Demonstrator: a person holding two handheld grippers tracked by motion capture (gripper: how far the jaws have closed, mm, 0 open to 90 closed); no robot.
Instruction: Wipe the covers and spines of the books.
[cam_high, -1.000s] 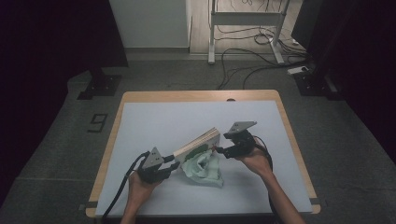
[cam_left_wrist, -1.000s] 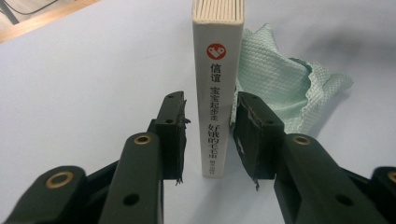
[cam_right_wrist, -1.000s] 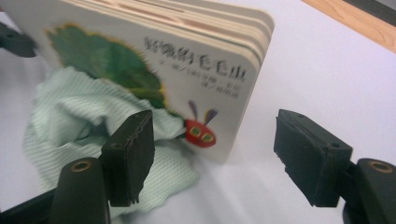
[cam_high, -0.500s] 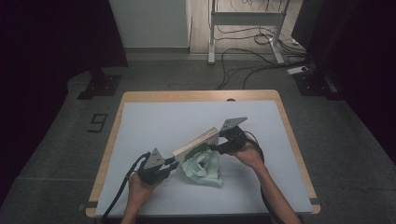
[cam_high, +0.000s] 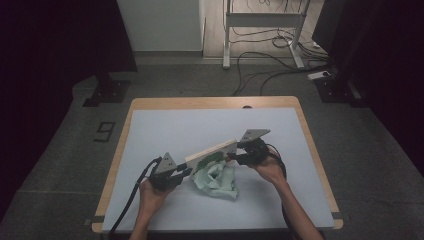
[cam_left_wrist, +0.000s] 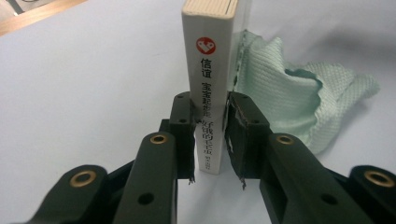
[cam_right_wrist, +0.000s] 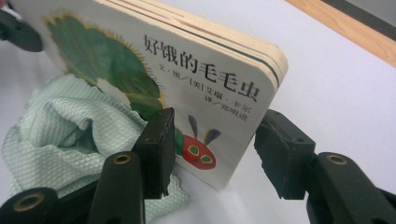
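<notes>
- Black jaws of left gripper (cam_left_wrist: 208, 140) pinch the lower end of a board book (cam_left_wrist: 211, 79) across its spine; pads press both covers.
- Spine is white w/ a red round logo on top, then "信谊" and the title running down, partly hidden by the pads.
- Right gripper (cam_right_wrist: 212, 149) has jaws spread either side of the book's far corner, closing in just now; book sits between them, one pad just beside the cover, the other apart from the page edge.
- Cover reads "好饿的毛毛虫" w/ smaller author lines under it; green caterpillar w/ red head drawn below.
- Book (cam_high: 211, 154) is held up off the table (cam_high: 165, 125), slanting between both grippers.
- Pale green cloth (cam_high: 217, 180) lies crumpled under and just beside it.
- Left hand (cam_high: 150, 192) grips from behind, forearm coming in from the bottom edge; right hand (cam_high: 270, 167) reaches in from the right.
</notes>
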